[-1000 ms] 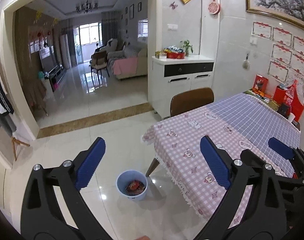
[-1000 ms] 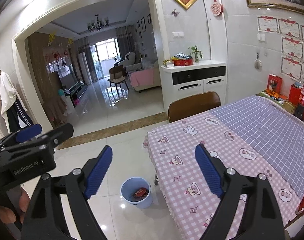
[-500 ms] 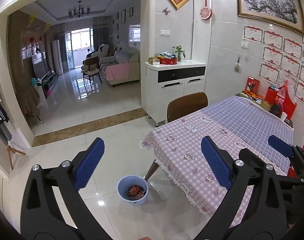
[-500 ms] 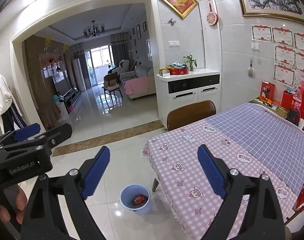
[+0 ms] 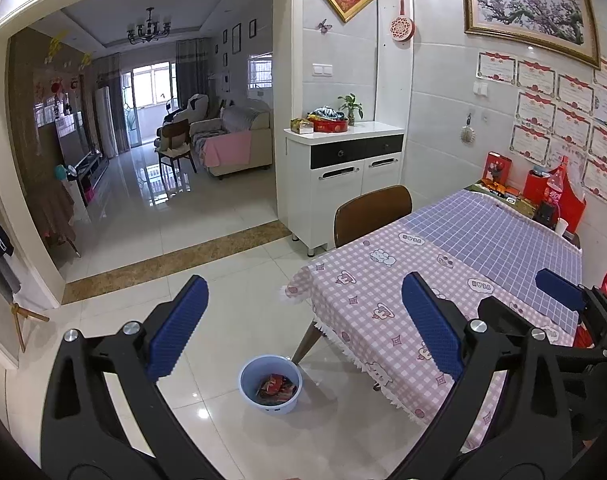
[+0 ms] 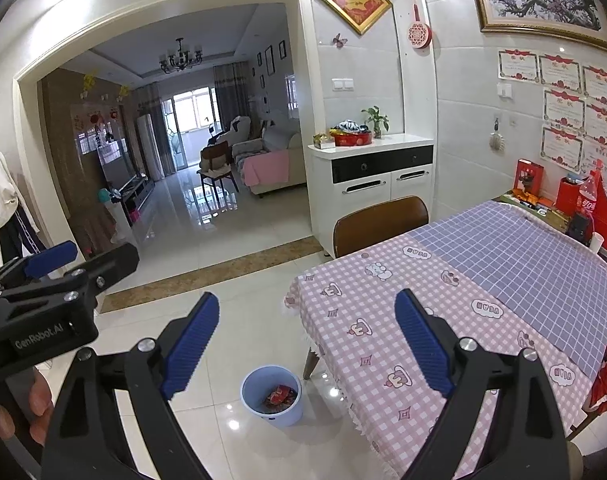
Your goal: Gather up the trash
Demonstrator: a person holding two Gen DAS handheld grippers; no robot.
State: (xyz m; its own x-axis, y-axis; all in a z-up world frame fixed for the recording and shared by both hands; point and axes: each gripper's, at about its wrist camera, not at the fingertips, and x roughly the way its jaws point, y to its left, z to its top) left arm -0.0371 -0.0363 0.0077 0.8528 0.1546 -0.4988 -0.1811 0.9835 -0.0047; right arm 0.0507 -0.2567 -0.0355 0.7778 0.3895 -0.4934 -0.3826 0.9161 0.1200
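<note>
Both hand-held grippers spread wide and empty above the floor bin.
"GenRobot.AI" reads on the left hand-held gripper [image 6: 51,256]; the right hand-held gripper [image 6: 305,338] likewise holds nothing. The blue bin [image 5: 270,384] stands on the tiled floor [image 5: 231,240] beside the bench [image 5: 383,300] corner, holding red wrapper trash [image 5: 276,387].

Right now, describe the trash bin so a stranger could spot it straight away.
Find the table with the pink and purple checked cloth. On the white tile floor beside its near corner leg stands a small round bin of pale blue plastic. It is the only container on the floor, and red wrappers lie inside it.
</note>
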